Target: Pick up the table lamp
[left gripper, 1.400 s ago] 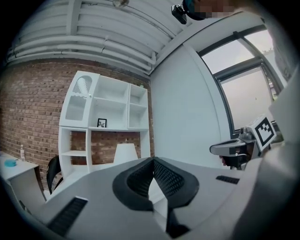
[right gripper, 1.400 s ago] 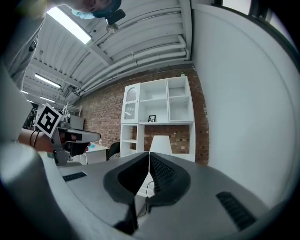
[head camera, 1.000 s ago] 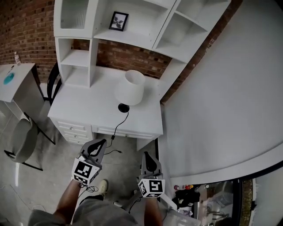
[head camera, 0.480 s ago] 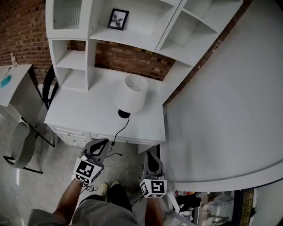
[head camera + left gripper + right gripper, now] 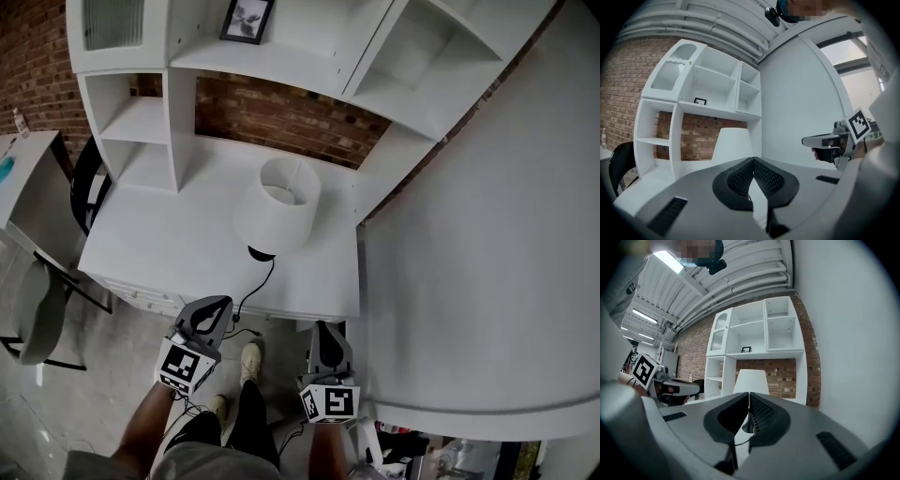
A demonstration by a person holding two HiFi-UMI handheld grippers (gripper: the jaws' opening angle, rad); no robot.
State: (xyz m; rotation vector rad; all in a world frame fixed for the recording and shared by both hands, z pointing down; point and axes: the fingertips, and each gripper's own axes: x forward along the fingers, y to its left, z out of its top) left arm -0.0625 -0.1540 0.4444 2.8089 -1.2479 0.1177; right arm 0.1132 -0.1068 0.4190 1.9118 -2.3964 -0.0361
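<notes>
Closed and empty, the left tool and right tool point at the table lamp at twelve o'clock, presumably because it is not yet within reach.

This looks like a home study corner in a loft-style room. A white desk with drawers stands against a bare brick wall. On it are white shelves holding a framed picture. A table lamp sits on the desk, with a black chair beside it. Exposed pipes and strip lights run overhead.
</notes>
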